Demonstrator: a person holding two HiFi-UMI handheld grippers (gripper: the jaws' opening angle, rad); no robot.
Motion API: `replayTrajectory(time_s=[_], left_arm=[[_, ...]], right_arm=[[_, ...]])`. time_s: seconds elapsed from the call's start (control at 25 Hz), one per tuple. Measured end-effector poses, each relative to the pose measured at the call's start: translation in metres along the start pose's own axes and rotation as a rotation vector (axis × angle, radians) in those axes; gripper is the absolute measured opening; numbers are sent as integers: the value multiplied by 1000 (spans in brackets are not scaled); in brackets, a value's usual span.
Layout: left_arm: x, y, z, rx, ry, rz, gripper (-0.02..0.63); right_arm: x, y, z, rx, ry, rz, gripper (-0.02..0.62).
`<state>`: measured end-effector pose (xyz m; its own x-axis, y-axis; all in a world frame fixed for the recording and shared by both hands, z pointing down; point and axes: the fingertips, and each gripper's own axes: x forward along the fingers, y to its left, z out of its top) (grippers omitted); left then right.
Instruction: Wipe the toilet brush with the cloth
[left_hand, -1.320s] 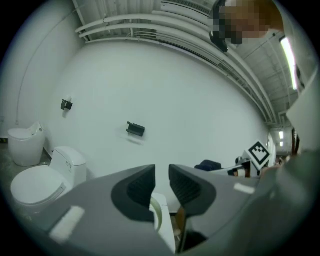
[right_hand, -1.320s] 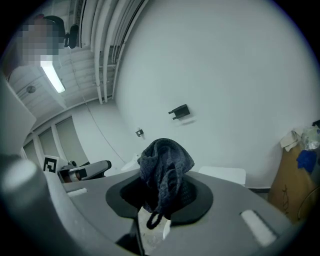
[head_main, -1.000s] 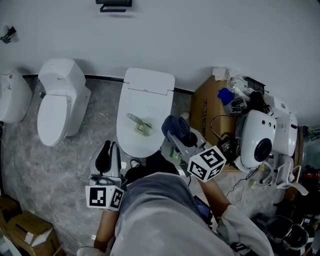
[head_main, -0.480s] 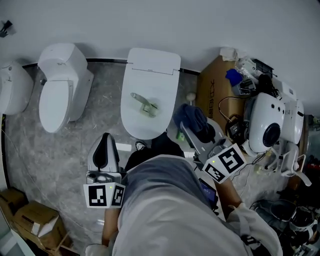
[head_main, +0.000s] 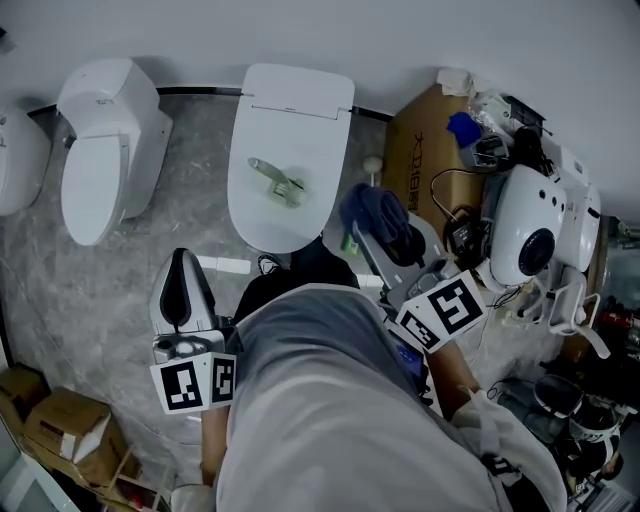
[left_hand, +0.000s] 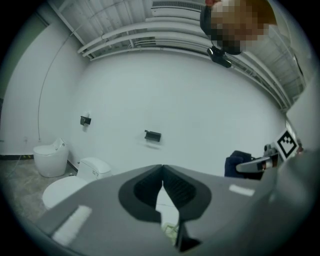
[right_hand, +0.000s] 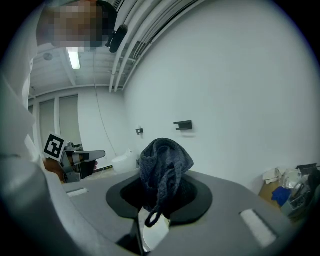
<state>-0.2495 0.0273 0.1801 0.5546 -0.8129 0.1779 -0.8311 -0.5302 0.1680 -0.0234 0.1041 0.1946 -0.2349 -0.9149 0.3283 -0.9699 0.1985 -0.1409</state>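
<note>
Right tool (right_hand: 161, 197) gripping cloth (right_hand: 165, 160), left tool (left_hand: 162, 172) closed, brush (head_main: 276, 183) atop toilet (head_main: 300, 115)

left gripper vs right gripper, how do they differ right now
The left gripper has its jaws together on nothing; the right gripper is shut on the dark cloth. In the head view the left gripper is over grey floor, the right gripper beside the toilet. Both carry marker cubes.

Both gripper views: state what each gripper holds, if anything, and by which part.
The right gripper grips the dark cloth by its bunched lower part. The left gripper is shut, holding nothing.
</note>
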Motion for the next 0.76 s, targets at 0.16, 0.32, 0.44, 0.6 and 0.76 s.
replayTrajectory(time_s=[0.16,0.32,0.44,0.6,0.76], left_arm=[[2,4,-1,8,-2,-6,0],[4,14,-2,-10,1,14,0],[3,20,-2,-18,-2,24,0],[3,26,-1,-21,-7,34,0],[3,27,0,-14,-9,19,0]], right_arm=[[7,-2,4,0,0,11,98],[14,2,6,-23,15,23,98],[17,7,5,-34,28,38,98],[20,10,4,-40,33,46,98],[24,7,4,-54,48,27,97]])
